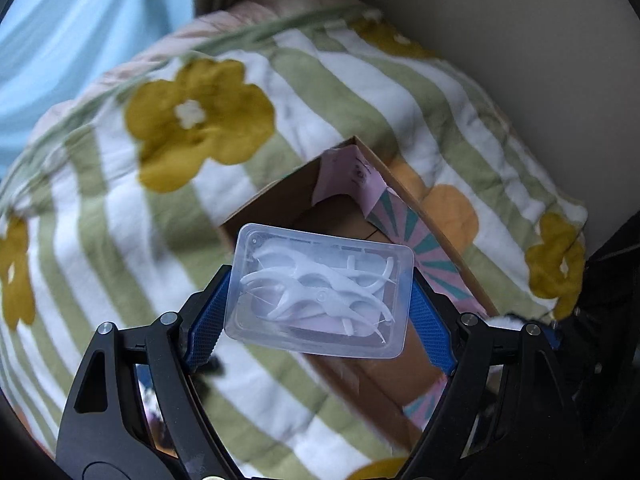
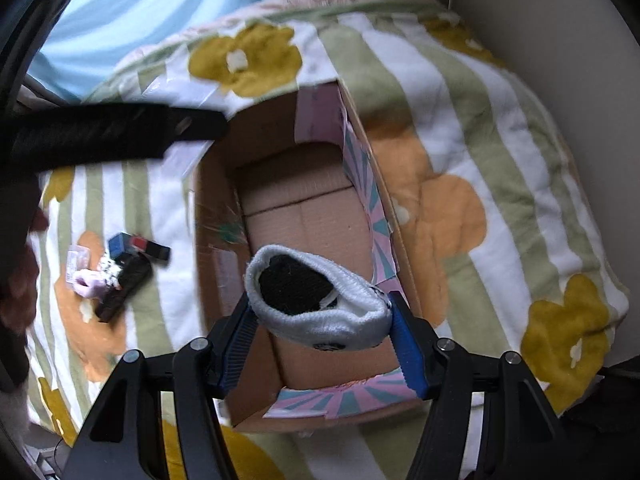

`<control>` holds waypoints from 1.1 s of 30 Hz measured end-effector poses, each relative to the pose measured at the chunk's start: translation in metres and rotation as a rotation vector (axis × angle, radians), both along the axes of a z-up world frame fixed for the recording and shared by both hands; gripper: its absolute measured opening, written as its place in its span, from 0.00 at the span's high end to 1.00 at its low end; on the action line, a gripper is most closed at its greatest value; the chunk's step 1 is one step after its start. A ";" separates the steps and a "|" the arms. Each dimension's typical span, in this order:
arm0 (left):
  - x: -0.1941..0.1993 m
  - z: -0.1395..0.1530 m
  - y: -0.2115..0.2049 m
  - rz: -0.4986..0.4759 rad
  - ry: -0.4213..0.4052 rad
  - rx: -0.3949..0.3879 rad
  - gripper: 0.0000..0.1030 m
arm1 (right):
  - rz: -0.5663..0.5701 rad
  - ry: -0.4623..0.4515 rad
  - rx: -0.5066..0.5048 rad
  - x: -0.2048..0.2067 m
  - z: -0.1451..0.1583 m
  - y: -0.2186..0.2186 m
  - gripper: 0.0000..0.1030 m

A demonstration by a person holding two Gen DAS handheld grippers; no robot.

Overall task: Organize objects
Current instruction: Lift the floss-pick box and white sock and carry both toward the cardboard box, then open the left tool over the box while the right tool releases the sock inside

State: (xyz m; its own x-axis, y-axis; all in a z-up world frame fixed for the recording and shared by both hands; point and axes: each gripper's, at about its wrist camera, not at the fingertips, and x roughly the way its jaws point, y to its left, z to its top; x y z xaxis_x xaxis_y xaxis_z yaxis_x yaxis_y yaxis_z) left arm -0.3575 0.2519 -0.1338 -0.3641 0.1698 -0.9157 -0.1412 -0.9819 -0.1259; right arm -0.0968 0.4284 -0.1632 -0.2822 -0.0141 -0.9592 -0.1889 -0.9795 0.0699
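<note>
My left gripper (image 1: 320,312) is shut on a clear plastic case of white floss picks (image 1: 320,292), held over the open cardboard box (image 1: 280,200). In the right wrist view my right gripper (image 2: 320,328) is shut on a rolled white sock with a black inside (image 2: 316,300), hanging above the same cardboard box (image 2: 304,220), whose brown bottom is bare. The box has pink and teal patterned flaps. The other gripper's black arm (image 2: 112,132) crosses the upper left of the right wrist view, blurred.
The box lies on a striped green and white blanket with yellow and orange flowers (image 1: 200,120). A small heap of objects (image 2: 120,272), among them a black item, a blue and red one and a pink one, lies on the blanket left of the box. A beige wall (image 2: 560,40) stands at the right.
</note>
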 end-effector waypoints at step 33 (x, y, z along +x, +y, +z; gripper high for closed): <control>-0.050 -0.119 0.036 -0.143 -0.121 -0.082 0.01 | -0.023 -0.002 -0.190 0.004 -0.089 -0.015 0.01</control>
